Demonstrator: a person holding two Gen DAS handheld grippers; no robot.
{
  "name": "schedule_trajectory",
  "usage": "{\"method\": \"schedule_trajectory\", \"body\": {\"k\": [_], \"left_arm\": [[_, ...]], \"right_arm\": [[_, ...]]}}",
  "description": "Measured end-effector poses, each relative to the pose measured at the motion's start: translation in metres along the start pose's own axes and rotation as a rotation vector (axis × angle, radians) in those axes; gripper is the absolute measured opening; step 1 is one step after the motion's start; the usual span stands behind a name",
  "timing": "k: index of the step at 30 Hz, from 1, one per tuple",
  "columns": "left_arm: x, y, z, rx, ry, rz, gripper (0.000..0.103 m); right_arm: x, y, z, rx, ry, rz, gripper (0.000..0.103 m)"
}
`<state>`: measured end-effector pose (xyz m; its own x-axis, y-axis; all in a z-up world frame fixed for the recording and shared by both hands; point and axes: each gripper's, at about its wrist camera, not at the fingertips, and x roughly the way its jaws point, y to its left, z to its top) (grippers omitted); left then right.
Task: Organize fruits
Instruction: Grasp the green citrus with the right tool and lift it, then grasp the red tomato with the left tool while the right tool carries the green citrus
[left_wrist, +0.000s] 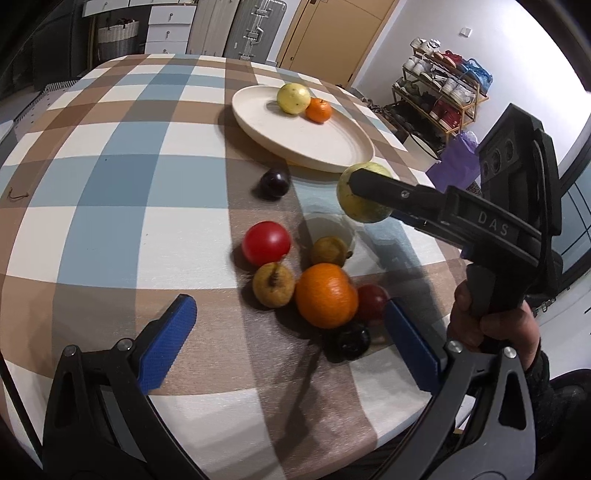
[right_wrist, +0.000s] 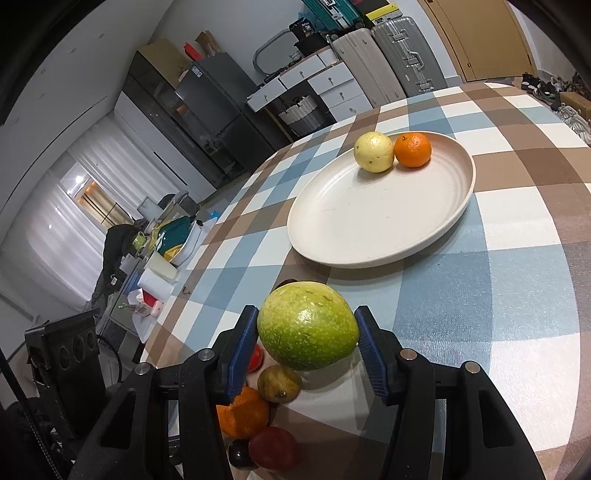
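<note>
Clamping a green fruit (right_wrist: 307, 326), the right tool (right_wrist: 307, 332) hides clustered fruit beneath — left tool (left_wrist: 291, 339) spread.

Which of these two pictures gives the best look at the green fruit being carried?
The right wrist view: the green fruit fills the foreground, unobstructed, between the right gripper pads. The left wrist view shows it smaller and farther off, partly hidden by a gripper finger.

Checked tablecloth (left_wrist: 110, 184) covers the table. Shoe rack (left_wrist: 439, 99) by the wall. Suitcases (right_wrist: 391, 62) beside white drawers (right_wrist: 332, 86).
</note>
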<state>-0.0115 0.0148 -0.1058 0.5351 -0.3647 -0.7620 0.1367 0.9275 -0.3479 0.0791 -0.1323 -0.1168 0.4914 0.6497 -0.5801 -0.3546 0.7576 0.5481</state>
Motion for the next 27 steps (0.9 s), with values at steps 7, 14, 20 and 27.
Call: {"method": "schedule_trajectory", "body": {"k": [7, 14, 20, 27], "left_arm": [[0.010, 0.001, 0.003, -0.028, 0.029, 0.009, 0.095], [0.011, 0.002, 0.006, -0.029, 0.024, 0.013, 0.086], [0.007, 0.012, 0.020, -0.061, 0.001, -0.004, 0.086], [0.012, 0.025, 0.041, -0.106, 0.006, -0.027, 0.078]], "right_arm": [[-0.002, -0.006, -0.002, 0.013, -0.007, 0.020, 0.054], [-0.004, -0.010, -0.004, 0.023, -0.011, 0.036, 0.054], [-0.007, -0.011, -0.006, 0.024, -0.020, 0.050, 0.054], [-0.007, -0.013, -0.006, 0.037, -0.019, 0.056, 0.054]]}}
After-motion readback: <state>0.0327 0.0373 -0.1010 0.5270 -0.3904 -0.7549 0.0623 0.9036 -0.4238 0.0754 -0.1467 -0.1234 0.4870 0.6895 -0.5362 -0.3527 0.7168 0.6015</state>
